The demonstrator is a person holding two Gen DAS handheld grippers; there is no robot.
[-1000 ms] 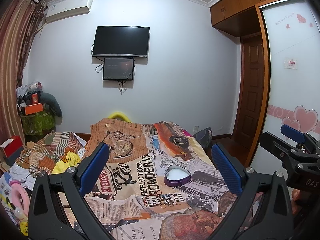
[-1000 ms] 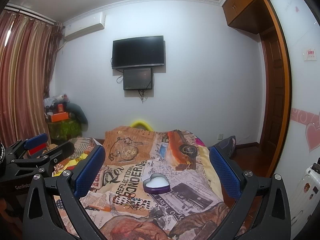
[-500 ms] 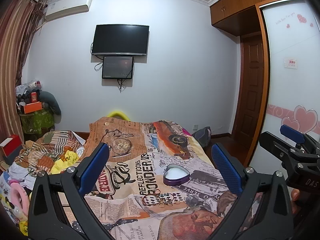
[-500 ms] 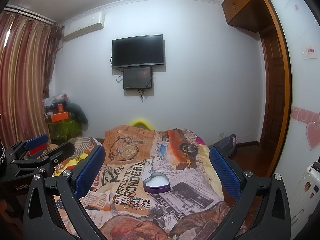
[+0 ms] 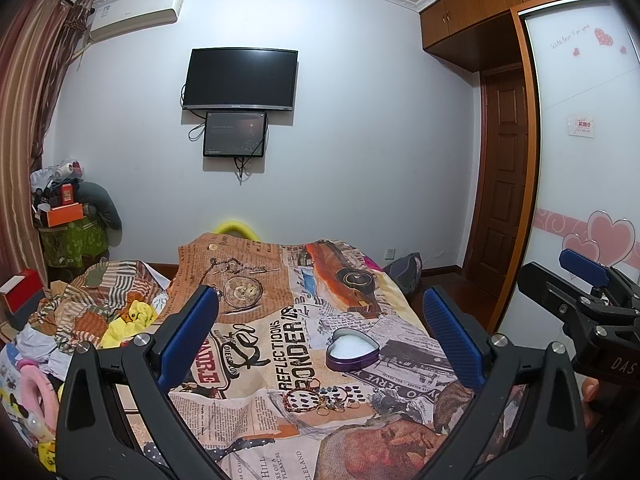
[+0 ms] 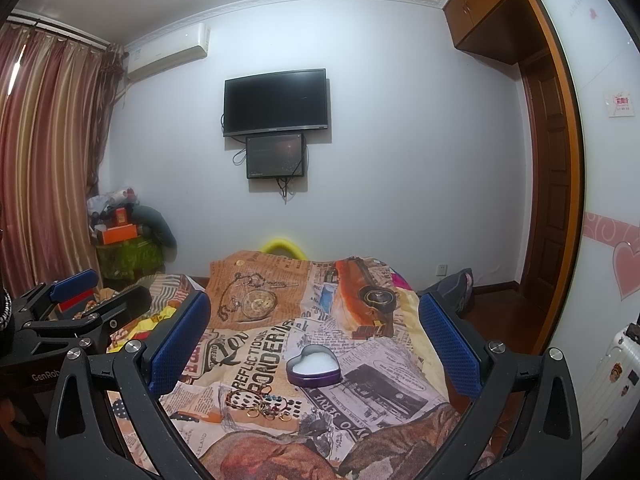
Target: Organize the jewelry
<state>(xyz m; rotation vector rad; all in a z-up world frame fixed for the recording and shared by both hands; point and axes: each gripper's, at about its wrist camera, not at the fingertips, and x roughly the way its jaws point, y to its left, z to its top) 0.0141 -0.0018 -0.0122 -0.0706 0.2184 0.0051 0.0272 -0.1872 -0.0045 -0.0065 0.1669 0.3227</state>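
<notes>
An open purple heart-shaped box [image 5: 352, 354] with a white lining sits on the printed bedspread [image 5: 256, 340]; it also shows in the right wrist view [image 6: 313, 367]. A small pile of jewelry [image 5: 320, 398], a beaded bracelet and several rings, lies just in front of the box; it also shows in the right wrist view [image 6: 260, 402]. My left gripper [image 5: 320, 332] is open and empty, held above the bed short of the jewelry. My right gripper [image 6: 314, 340] is open and empty, also above the bed. Each gripper shows at the edge of the other's view.
A heap of clothes [image 5: 92, 308] lies on the bed's left side. A wall TV [image 5: 240, 80] hangs ahead. A cluttered stand [image 5: 68, 224] is at the far left. A wooden door [image 5: 504, 176] and a wardrobe with heart decals [image 5: 588, 184] stand at the right.
Both views have shifted slightly; the bed and the box sit a little lower in the left wrist frame. Both grippers stay open and empty.
</notes>
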